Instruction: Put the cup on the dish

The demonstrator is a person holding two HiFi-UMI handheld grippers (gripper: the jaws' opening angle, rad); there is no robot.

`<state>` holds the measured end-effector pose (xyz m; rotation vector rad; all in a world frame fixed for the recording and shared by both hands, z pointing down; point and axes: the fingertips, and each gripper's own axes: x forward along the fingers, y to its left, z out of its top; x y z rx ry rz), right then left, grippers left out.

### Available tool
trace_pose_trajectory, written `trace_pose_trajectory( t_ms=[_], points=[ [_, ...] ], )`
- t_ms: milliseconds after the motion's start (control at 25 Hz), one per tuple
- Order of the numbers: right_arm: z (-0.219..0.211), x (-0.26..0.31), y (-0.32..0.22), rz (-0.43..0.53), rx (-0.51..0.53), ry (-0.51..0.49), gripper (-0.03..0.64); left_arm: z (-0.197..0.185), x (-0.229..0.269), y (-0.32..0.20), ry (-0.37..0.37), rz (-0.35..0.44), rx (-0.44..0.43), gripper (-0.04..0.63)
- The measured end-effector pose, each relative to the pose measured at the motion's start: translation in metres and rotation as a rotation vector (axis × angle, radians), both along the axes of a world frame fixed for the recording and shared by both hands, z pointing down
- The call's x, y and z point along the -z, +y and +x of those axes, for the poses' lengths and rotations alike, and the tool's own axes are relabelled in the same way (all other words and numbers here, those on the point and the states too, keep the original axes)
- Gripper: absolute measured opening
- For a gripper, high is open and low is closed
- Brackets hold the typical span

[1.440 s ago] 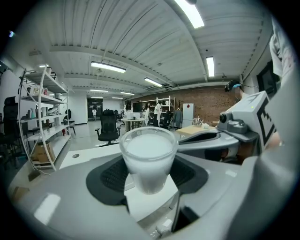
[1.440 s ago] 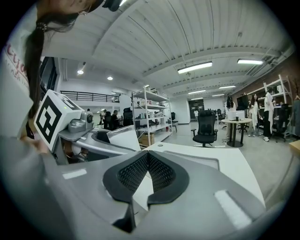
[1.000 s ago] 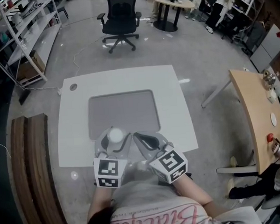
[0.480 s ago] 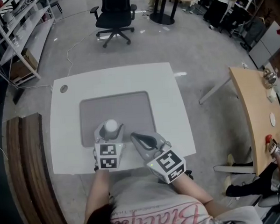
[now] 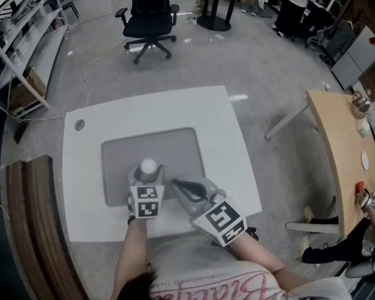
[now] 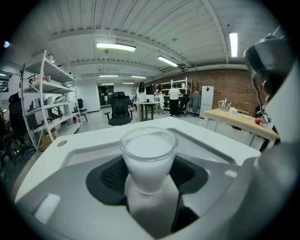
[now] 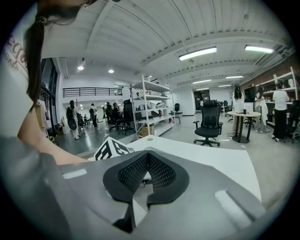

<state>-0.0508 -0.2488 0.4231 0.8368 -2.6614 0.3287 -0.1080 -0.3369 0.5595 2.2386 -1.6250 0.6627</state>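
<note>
The left gripper (image 6: 149,165) is clamped on the frosted white glass cup (image 6: 149,149) above the grey mat (image 5: 172,147). If it tilts, the cup could slip. The right gripper (image 7: 146,172) has its jaws together, empty.

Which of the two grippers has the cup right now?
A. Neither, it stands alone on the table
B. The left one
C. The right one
B: the cup sits clamped between the pads of the left gripper, while the right gripper has its jaws together on nothing.

Office-lab: swivel chair (image 5: 149,18), shelving racks (image 5: 15,33)
</note>
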Motion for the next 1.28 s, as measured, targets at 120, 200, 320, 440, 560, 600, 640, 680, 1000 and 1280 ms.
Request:
trace_pose_trajectory(
  t_ms=[120,200,320,440,560,600,640,680,1000,1280],
  points=[
    [-0.001,-0.002,-0.003,0.000,0.001,0.003,0.002,-0.002,-0.011,-0.003,0.008,-0.028,0.006,0.256],
    [0.000,-0.005,-0.005,-0.003,0.002,0.008,0.002,0.000,-0.016,-0.003,0.036,-0.049,0.002,0.256],
    [0.002,-0.008,-0.007,-0.007,-0.001,0.014,0.002,0.001,-0.024,-0.003,0.052,-0.070,-0.015,0.256],
    [0.003,-0.007,-0.009,-0.007,-0.004,0.012,0.002,0.001,-0.027,-0.003,0.045,-0.081,-0.020,0.256],
    [0.005,-0.007,-0.012,-0.003,-0.011,0.011,0.002,0.006,-0.022,-0.004,0.025,-0.089,-0.029,0.256],
    [0.005,-0.006,-0.012,-0.001,-0.012,0.011,0.002,0.006,-0.022,-0.005,0.015,-0.094,-0.028,0.256],
    [0.004,-0.006,-0.012,0.002,-0.011,0.010,0.002,0.006,-0.024,-0.005,0.007,-0.099,-0.024,0.256],
    [0.004,-0.006,-0.012,0.005,-0.010,0.010,0.002,0.006,-0.026,-0.006,0.005,-0.103,-0.019,0.256],
    [0.006,0.001,-0.011,0.024,-0.016,0.009,0.002,0.001,-0.035,-0.011,-0.016,-0.116,0.001,0.269],
    [0.016,0.005,-0.014,0.046,-0.036,0.006,0.002,-0.005,-0.011,0.000,-0.030,-0.053,0.043,0.290]
  ],
)
